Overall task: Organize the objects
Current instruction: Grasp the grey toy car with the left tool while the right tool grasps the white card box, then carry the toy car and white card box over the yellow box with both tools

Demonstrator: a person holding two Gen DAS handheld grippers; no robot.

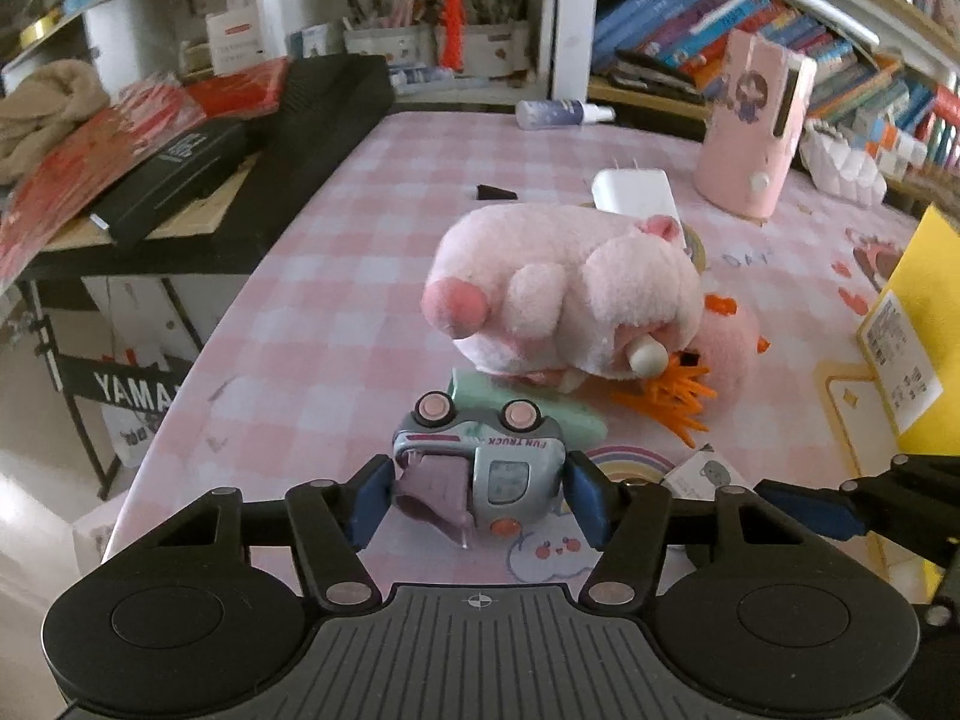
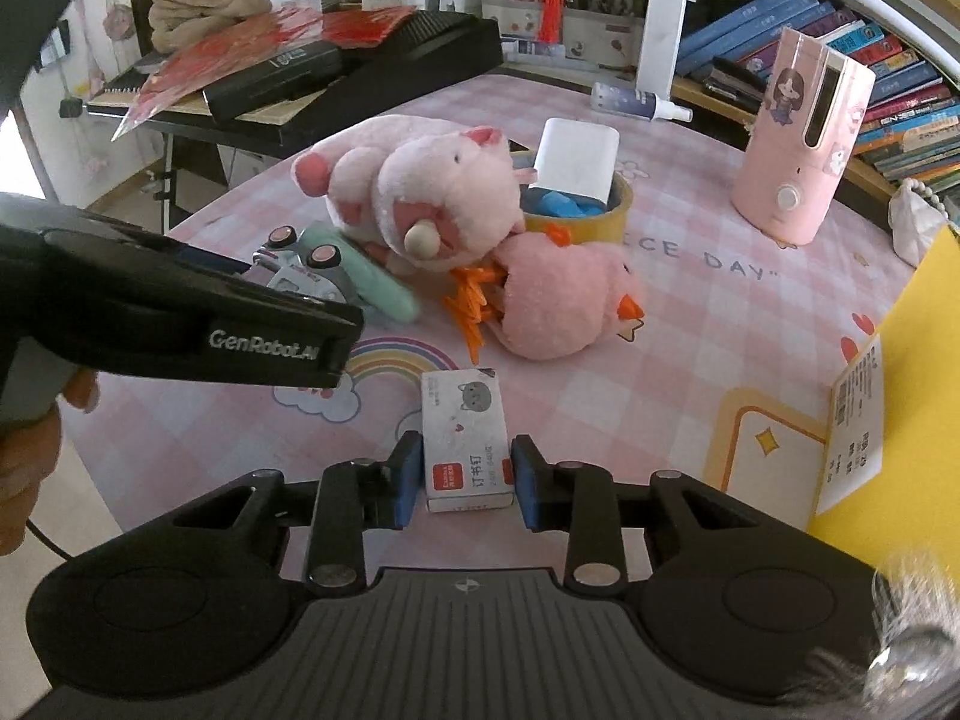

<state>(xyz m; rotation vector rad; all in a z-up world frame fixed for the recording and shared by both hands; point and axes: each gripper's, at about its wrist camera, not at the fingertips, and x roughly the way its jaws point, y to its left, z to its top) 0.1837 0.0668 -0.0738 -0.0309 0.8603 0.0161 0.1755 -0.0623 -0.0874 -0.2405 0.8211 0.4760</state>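
The left gripper (image 1: 478, 495) is matte black, with 2 blue-padded fingers (image 1: 371, 498) on angular black link arms joined by round silver screws. Behind them sits a grey ribbed plate bearing a small white crosshair mark, with a large round black disc at each side. The right gripper (image 2: 463, 477) has the same build: blue pads, black links, silver screws, ribbed grey plate. Seen from the right camera, the left tool's black side carries white "GenRobot.AI" lettering, and a thin black cable hangs near the hand (image 2: 27, 450) at the left edge.
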